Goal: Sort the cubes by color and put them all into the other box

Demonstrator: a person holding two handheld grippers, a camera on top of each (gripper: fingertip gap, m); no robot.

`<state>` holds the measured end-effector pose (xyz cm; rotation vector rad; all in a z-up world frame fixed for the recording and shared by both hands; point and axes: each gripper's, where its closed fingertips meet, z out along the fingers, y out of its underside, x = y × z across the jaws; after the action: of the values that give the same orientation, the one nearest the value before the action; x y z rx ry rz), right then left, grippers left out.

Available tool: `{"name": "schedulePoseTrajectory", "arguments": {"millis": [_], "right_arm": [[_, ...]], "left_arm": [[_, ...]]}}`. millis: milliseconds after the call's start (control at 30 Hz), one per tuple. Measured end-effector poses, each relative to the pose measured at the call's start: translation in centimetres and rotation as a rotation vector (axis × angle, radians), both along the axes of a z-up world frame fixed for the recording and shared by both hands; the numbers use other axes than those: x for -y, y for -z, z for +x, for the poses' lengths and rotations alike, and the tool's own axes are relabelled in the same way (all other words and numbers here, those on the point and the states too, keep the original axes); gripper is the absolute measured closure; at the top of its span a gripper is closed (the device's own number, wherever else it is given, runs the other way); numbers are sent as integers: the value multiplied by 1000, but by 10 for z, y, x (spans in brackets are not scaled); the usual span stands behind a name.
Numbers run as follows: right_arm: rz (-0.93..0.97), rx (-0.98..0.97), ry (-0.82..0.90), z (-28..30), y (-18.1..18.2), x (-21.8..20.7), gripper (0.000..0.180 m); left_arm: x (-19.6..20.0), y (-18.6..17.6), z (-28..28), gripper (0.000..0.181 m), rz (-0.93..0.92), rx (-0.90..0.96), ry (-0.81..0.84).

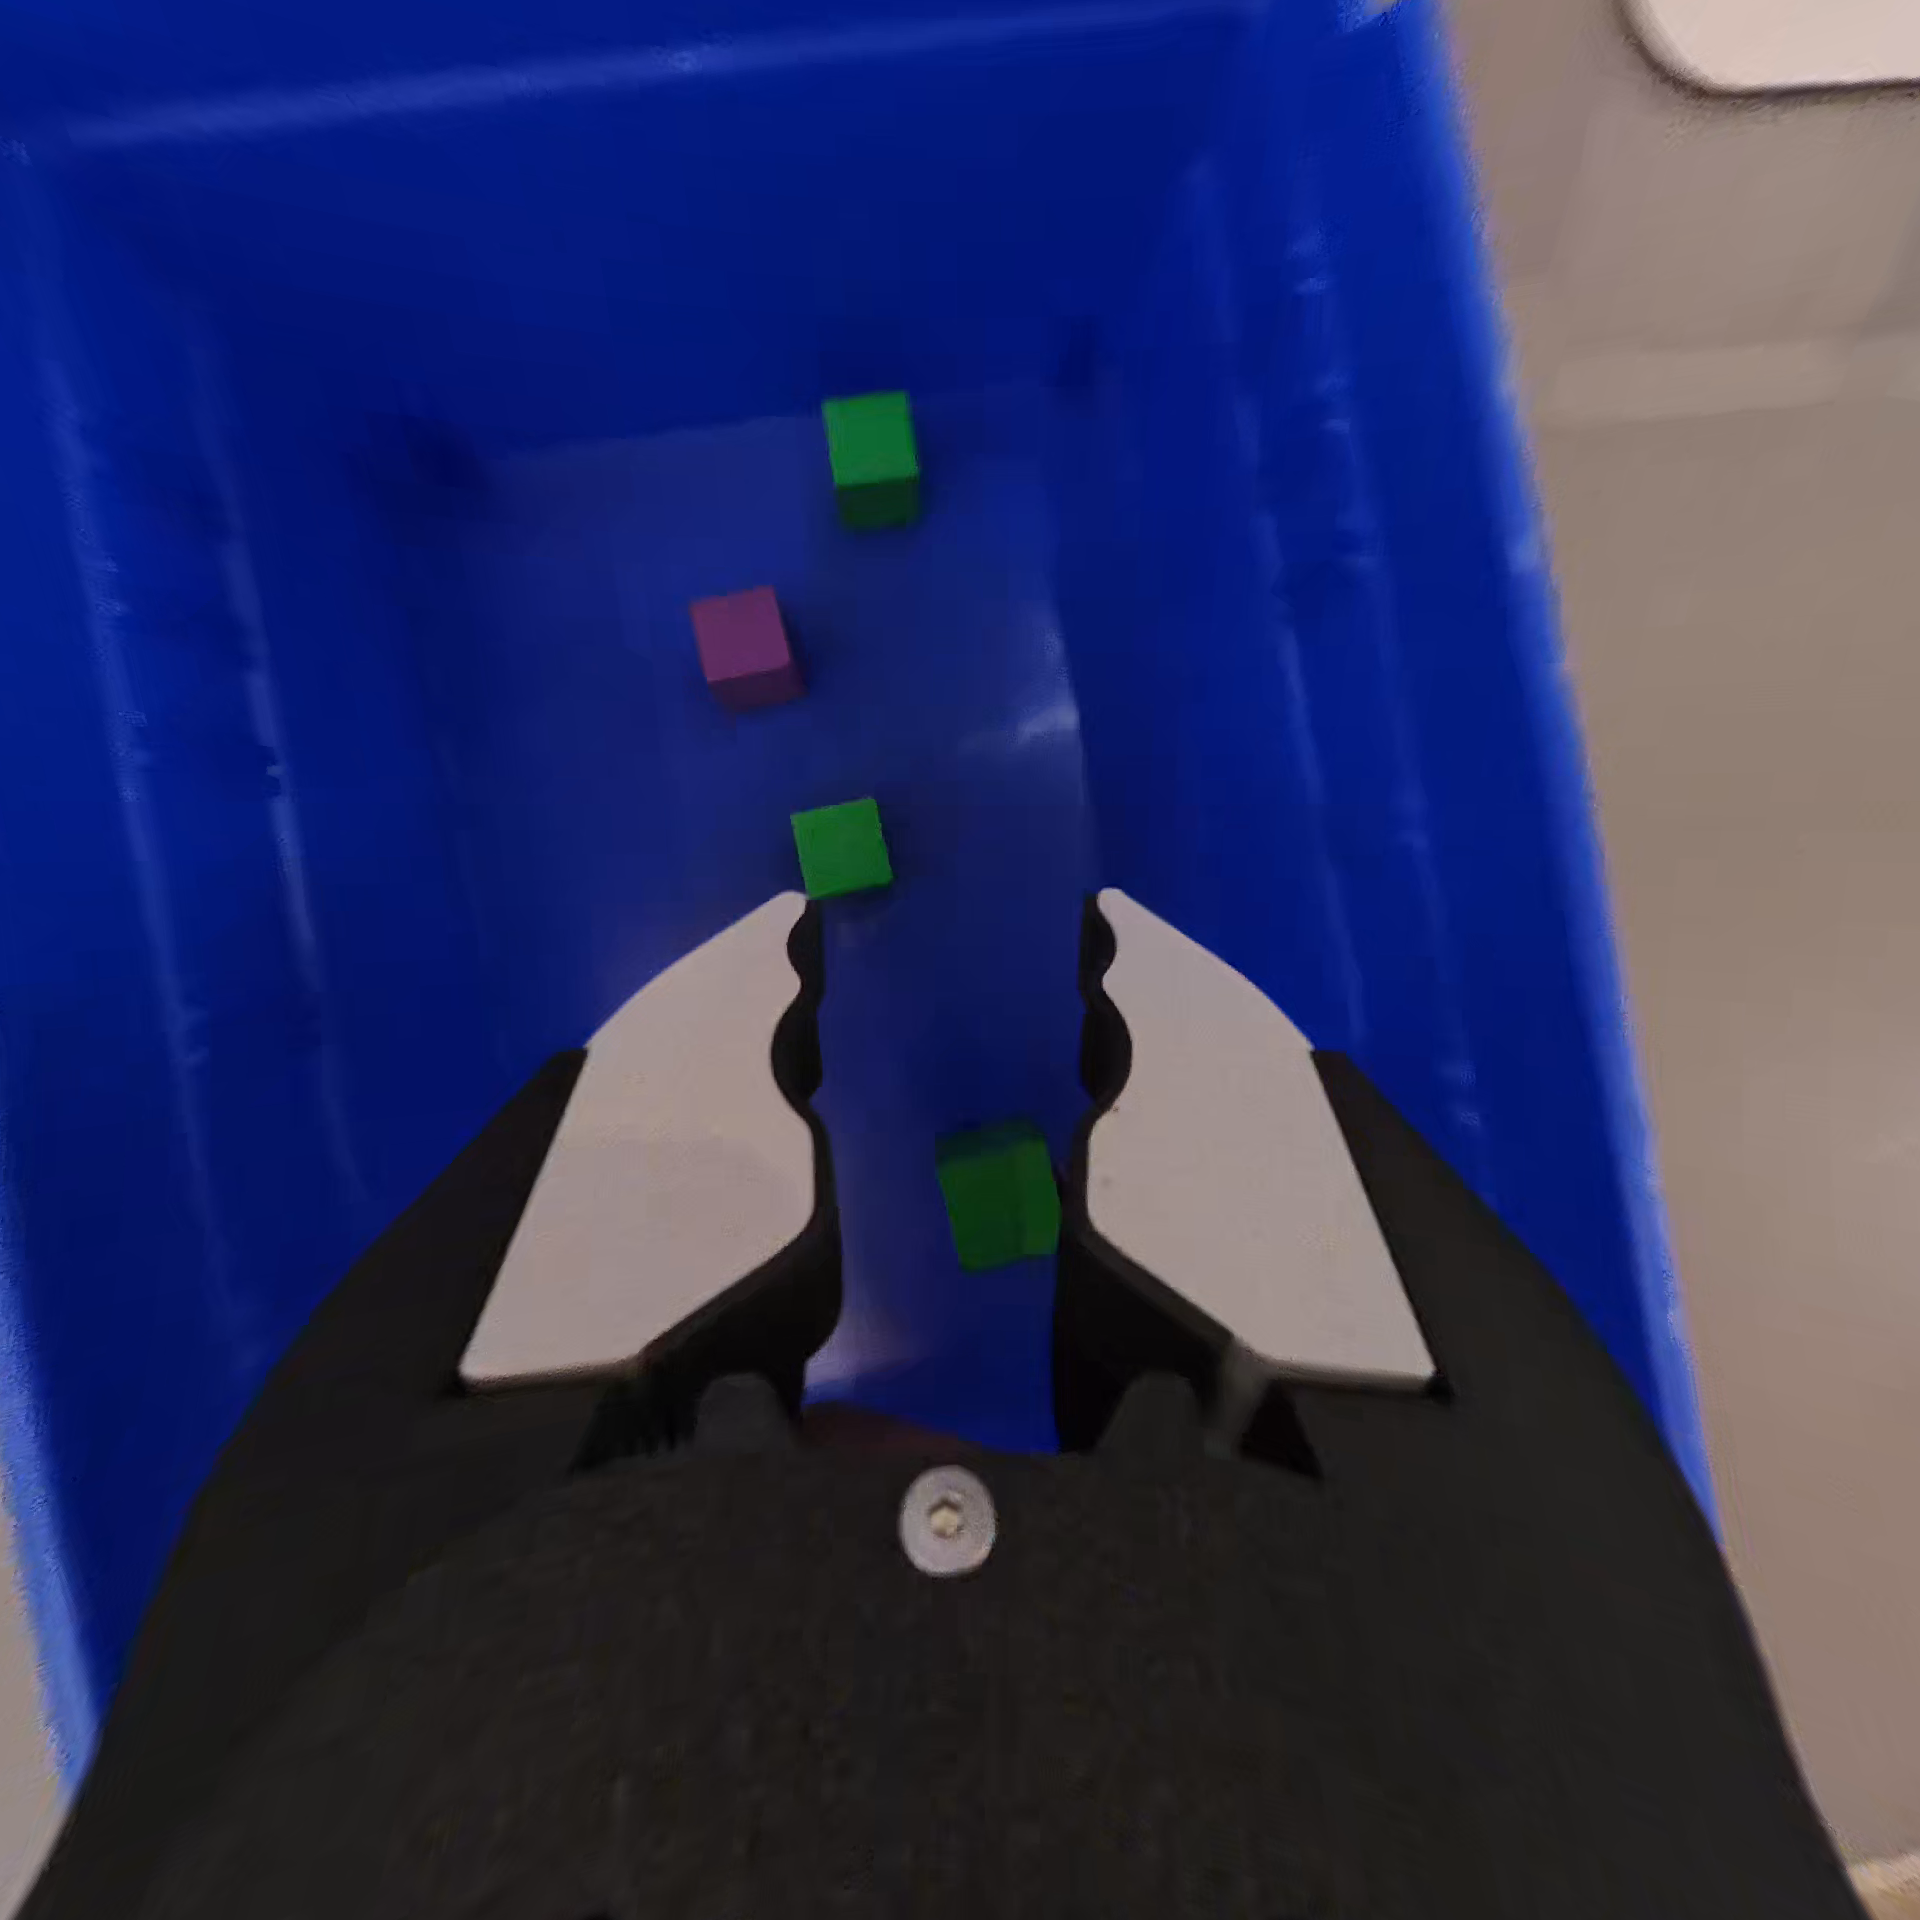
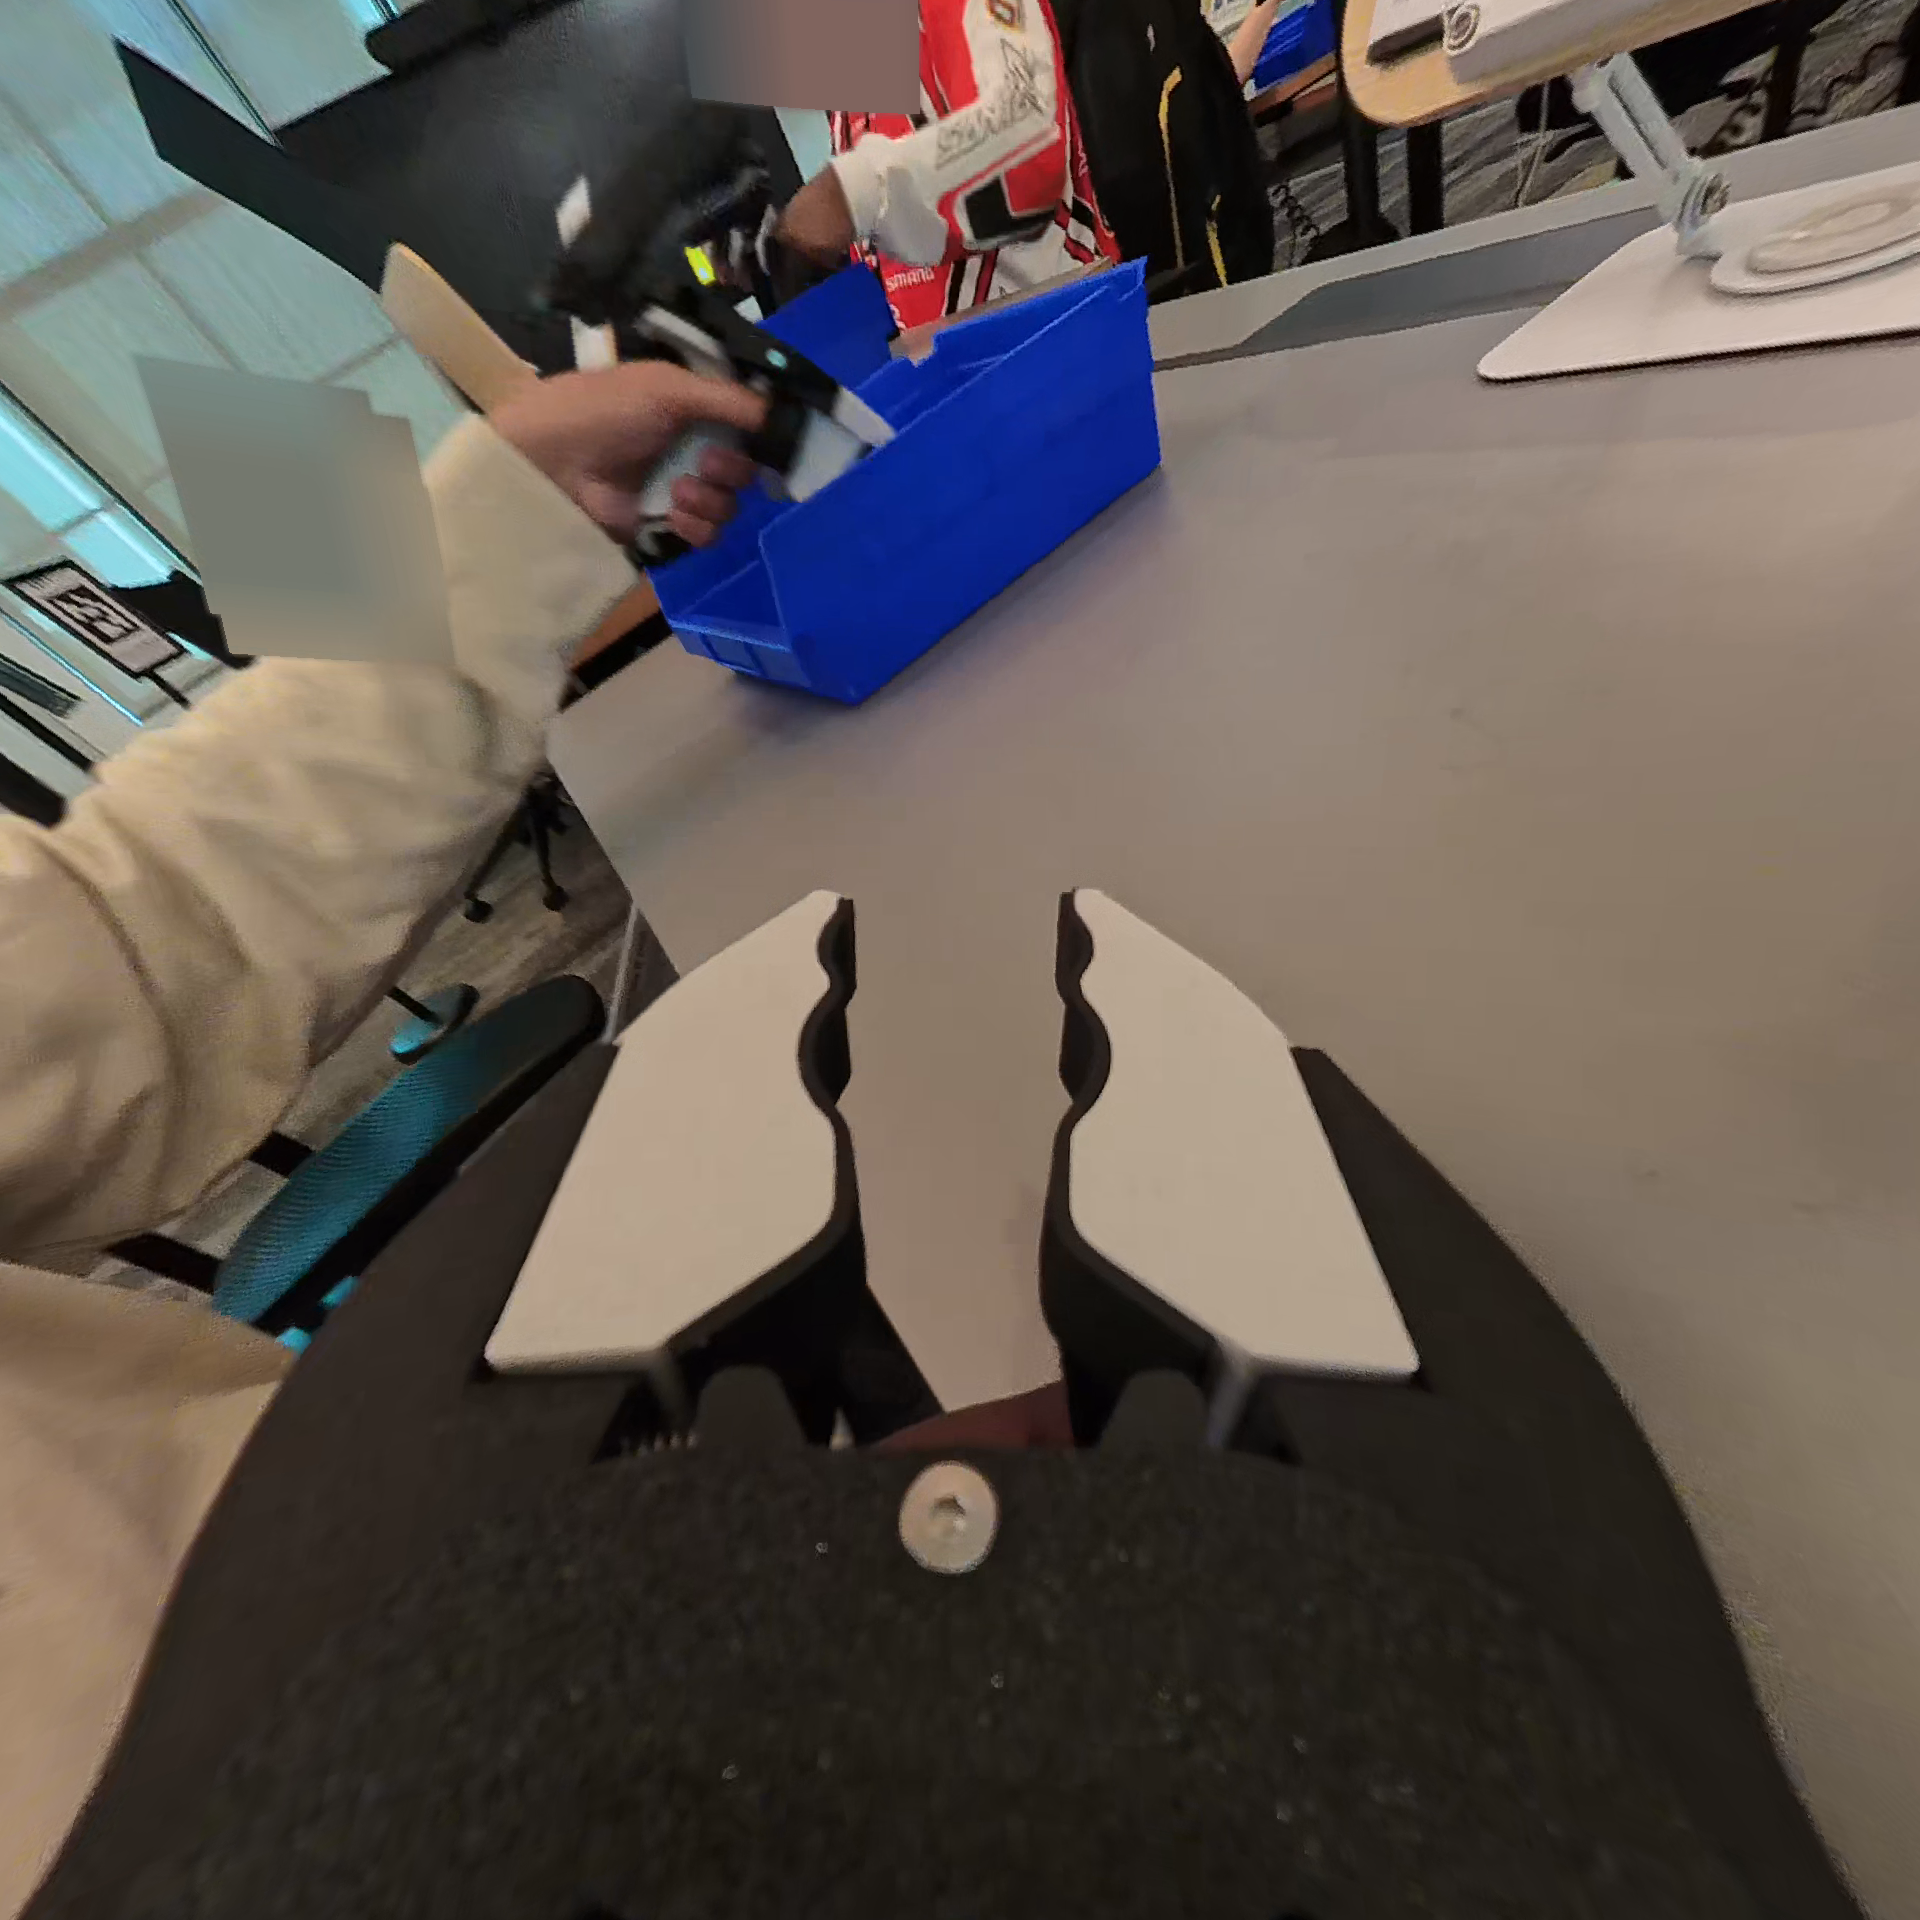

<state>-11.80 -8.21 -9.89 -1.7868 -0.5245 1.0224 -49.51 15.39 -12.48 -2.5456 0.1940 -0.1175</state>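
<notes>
Left wrist view: the left tool (image 1: pixel 951 904), jaws apart, hangs inside the blue box (image 1: pixel 312 623); a green cube (image 1: pixel 1000 1195) sits between them, probably light, rigid, best pinched across flat faces. Right wrist view: the right tool (image 2: pixel 956 904) hovers apart, empty, over the desk (image 2: pixel 1455 831).

Left gripper (image 1: pixel 951 904): coarse black body, two pale grey finger plates with wavy black inner edges, one silver hex-socket screw (image 1: pixel 947 1521) at the centre.
Right gripper (image 2: pixel 956 904): same build, black grainy shell, light grey plates, scalloped black pads, silver hex-socket screw (image 2: pixel 948 1517).
Sleeve (image 2: pixel 260 883): cream, soft fabric, covering the arm to the wrist.
</notes>
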Motion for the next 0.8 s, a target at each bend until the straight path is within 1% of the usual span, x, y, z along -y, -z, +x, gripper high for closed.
{"name": "schedulePoseTrajectory", "arguments": {"millis": [67,133,167,200,267,300,367,467,533,600,667,733,800], "right_arm": [[-10,-25,6,5,-4,0,143],[-10,-30,21,11,-6,-2,143],[-10,-27,29,14,-6,-3,143],[-8,-22,35,16,-6,-3,143],[-4,-17,43,19,-7,-4,143],[-6,-16,43,20,-7,-4,143],[-11,-13,34,18,-6,-3,143],[-11,3,22,14,-3,-1,144],[-8,14,14,11,-2,1,144],[-2,24,13,11,-2,2,145],[7,22,23,13,-4,1,145],[19,16,43,19,-7,-2,146],[35,0,72,28,-12,-7,147]], "left_arm": [[-14,20,-3,137,-64,16,-45],[-19,38,-5,136,-116,-5,-59],[-23,43,-12,135,-112,-59,-78],[-25,46,-20,139,-109,-124,-95],[-23,59,-30,142,-166,-188,-103],[-25,61,-29,158,-157,-169,-107],[-26,62,-30,158,-161,-147,-123],[-23,61,-32,158,-159,-179,-107],[-19,59,-25,158,-157,-117,-83],[-17,44,-13,158,-80,-35,-50],[-10,14,4,159,62,-1,42],[8,-23,27,159,236,25,153],[34,-57,48,159,423,27,259]]}}
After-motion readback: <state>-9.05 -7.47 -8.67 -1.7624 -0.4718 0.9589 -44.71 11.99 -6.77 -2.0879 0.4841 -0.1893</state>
